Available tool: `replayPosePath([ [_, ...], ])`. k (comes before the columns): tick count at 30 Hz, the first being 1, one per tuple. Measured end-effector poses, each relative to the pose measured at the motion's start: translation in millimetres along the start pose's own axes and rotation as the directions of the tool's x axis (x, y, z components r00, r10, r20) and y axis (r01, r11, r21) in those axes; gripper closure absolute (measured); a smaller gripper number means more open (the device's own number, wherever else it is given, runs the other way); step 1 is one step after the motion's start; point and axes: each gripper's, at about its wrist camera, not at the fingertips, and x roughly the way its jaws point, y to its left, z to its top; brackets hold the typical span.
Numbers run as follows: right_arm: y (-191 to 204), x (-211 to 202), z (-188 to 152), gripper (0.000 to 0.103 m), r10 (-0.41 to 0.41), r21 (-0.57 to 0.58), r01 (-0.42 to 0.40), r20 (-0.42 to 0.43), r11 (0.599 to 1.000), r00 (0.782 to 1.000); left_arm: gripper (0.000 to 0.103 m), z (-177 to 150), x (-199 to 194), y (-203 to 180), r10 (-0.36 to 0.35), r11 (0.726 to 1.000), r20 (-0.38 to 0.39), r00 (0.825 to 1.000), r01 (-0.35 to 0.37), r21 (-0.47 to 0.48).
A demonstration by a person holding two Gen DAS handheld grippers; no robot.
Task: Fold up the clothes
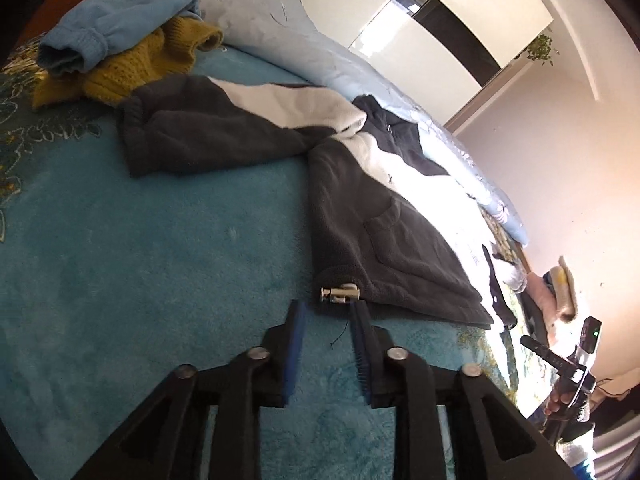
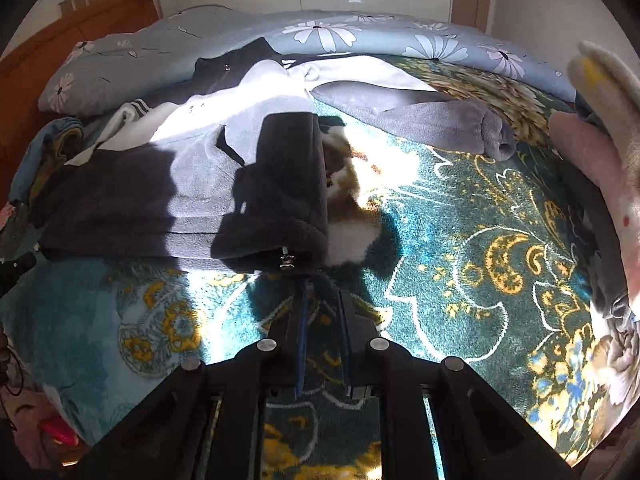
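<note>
One dark fleece jacket (image 1: 380, 224) lies spread on the bed (image 1: 160, 240), sleeve out to the side, white lining showing, so not folded. Left view: left claw (image 1: 326, 308) open, tips w/ a gap, right at the hem corner by the metal cord stopper (image 1: 340, 293), gripping nothing. Blue and yellow knits (image 1: 120, 48) heaped behind. Right view: right claw (image 2: 323, 292) open too, narrow gap, just short of the hem (image 2: 280, 252). Other sleeve (image 2: 440, 120) also out. Folding of jacket plus pile left, I'd judge.

jacket (image 1: 360, 184) lies on the blanket (image 1: 160, 260), sweaters (image 1: 132, 64) apparently behind it.
</note>
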Motion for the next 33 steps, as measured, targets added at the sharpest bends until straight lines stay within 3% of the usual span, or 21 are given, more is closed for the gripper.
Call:
replayPosePath([
  [1,-2,-2,0,0.071,0.007,0.003,-0.007,0.0,1.0,1.0,0.032,5,-3,1,0.003,1.0,0.023,1.0,-0.003,-0.008],
  [2,-3,-4,-1,0.049,0.013,0.005,-0.013,0.001,1.0,1.0,0.026,10,-1,2,0.004,1.0,0.034,0.999,-0.003,-0.02],
  [3,-5,0,2,0.039,0.03,0.025,-0.03,-0.004,0.999,1.0,0.026,16,5,3,0.002,0.999,0.032,0.999,-0.001,-0.037],
  [8,-14,37,22,0.038,0.137,0.162,-0.13,-0.029,0.978,0.99,0.026,34,50,6,-0.056,0.99,-0.066,0.996,0.047,-0.131],
  [11,-18,58,32,0.038,0.185,0.227,-0.17,-0.042,0.959,0.982,0.026,33,72,-3,-0.066,0.991,-0.122,0.99,0.051,-0.121],
  [14,-13,66,31,0.038,0.193,0.227,-0.178,-0.047,0.958,0.98,0.026,30,80,-15,-0.057,0.996,-0.132,0.99,0.047,-0.074],
  [16,-10,68,32,0.043,0.225,0.234,-0.208,-0.048,0.95,0.973,0.027,29,81,-16,-0.06,0.996,-0.132,0.989,0.05,-0.08],
  [17,-10,69,32,0.055,0.238,0.244,-0.219,-0.053,0.945,0.97,0.028,28,79,-16,-0.075,0.993,-0.128,0.989,0.063,-0.096],
  [18,-10,69,31,0.068,0.235,0.252,-0.213,-0.06,0.944,0.97,0.03,28,78,-15,-0.089,0.991,-0.122,0.989,0.076,-0.113],
  [19,-12,70,31,0.073,0.225,0.26,-0.201,-0.067,0.944,0.972,0.044,27,76,-13,-0.093,0.989,-0.115,0.989,0.078,-0.128],
  [20,-14,70,31,0.077,0.236,0.278,-0.209,-0.068,0.938,0.969,0.068,26,74,-12,-0.073,0.99,-0.11,0.991,0.058,-0.132],
  [21,-16,70,31,0.081,0.26,0.302,-0.23,-0.062,0.925,0.964,0.079,25,72,-11,-0.042,0.991,-0.11,0.993,0.028,-0.128],
  [26,-11,49,34,0.085,0.264,0.289,-0.244,-0.03,0.926,0.964,0.08,23,43,-14,-0.038,0.993,-0.068,0.997,0.03,-0.117],
  [31,-5,13,31,0.086,0.271,0.23,-0.267,0.015,0.936,0.963,0.08,9,2,-27,-0.04,0.998,-0.026,0.999,0.038,-0.045],
  [33,-5,5,22,0.086,0.271,0.219,-0.268,0.015,0.938,0.962,0.094,-1,4,-23,-0.022,0.999,-0.047,0.999,0.02,-0.04],
])
